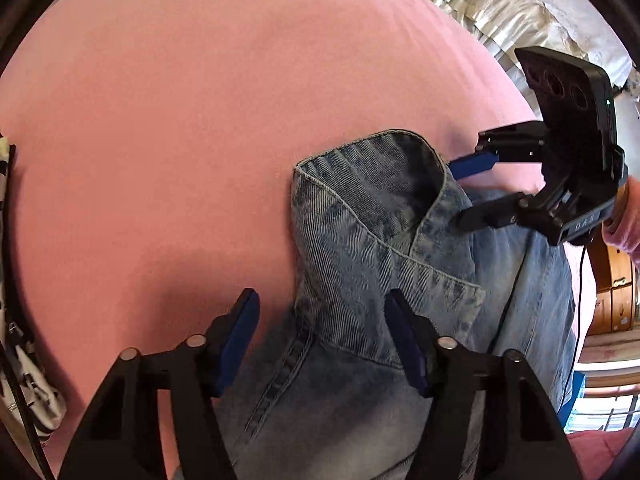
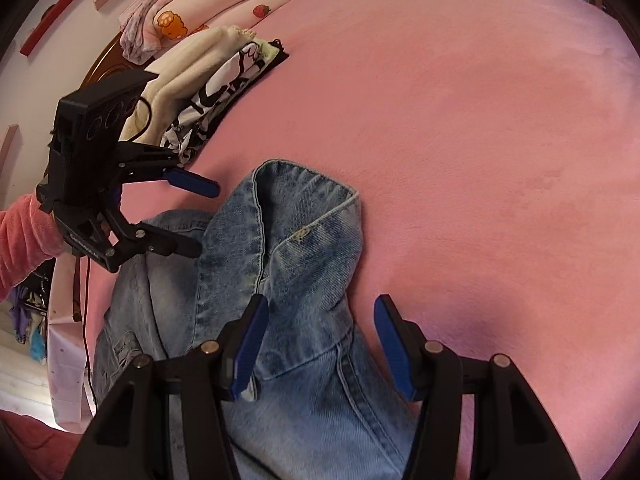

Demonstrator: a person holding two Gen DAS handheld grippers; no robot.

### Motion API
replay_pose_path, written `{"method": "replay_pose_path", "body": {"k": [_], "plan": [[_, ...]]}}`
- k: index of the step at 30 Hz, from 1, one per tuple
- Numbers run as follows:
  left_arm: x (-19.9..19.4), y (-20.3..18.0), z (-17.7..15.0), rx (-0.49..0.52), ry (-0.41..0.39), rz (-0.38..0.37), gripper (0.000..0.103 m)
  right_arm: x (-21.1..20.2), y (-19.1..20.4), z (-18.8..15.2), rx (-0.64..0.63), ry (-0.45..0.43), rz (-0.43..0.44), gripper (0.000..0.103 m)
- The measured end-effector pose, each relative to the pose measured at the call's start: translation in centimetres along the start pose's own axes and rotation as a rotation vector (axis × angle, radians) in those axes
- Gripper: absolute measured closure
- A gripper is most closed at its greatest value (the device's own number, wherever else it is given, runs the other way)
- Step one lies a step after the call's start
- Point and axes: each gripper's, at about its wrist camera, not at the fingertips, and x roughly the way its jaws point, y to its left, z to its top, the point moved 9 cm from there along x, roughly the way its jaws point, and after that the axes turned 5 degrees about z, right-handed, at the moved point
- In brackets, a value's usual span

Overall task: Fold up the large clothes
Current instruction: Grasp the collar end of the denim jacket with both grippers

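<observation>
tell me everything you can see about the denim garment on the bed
The denim garment is light blue, acid-washed, with stitched seams and a hemmed edge. It lies bunched and partly doubled over on the pink bedcover, its far end rolled into an open, standing fold. Both grippers reach over it with jaws apart: the left gripper straddles its left edge, the right gripper its right edge. Neither visibly pinches the cloth.

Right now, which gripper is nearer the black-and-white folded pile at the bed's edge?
Left. The left gripper hovers at the denim garment's edge on the side facing the pile. The right gripper is over the denim's opposite side, farther away.
</observation>
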Motion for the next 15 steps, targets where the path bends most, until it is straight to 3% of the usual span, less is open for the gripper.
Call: {"method": "replay_pose_path", "body": {"k": [2,9,15], "plan": [[0.8,-0.1,0.2,-0.01,0.015,-0.035,0.061,0.6,0.1,0.1,0.005,-0.006,0.034,0.057],[2.5,0.4,1.3,-0.063,0.006,-0.052,0.07,1.5,-0.1,0.5,-0.014,-0.015,0.055,0.072],[2.3,0.4,1.0,-0.054,-0.029,-0.006,0.086,1.3,0.4,0.4,-0.055,-0.033,0.045,0.088]]}}
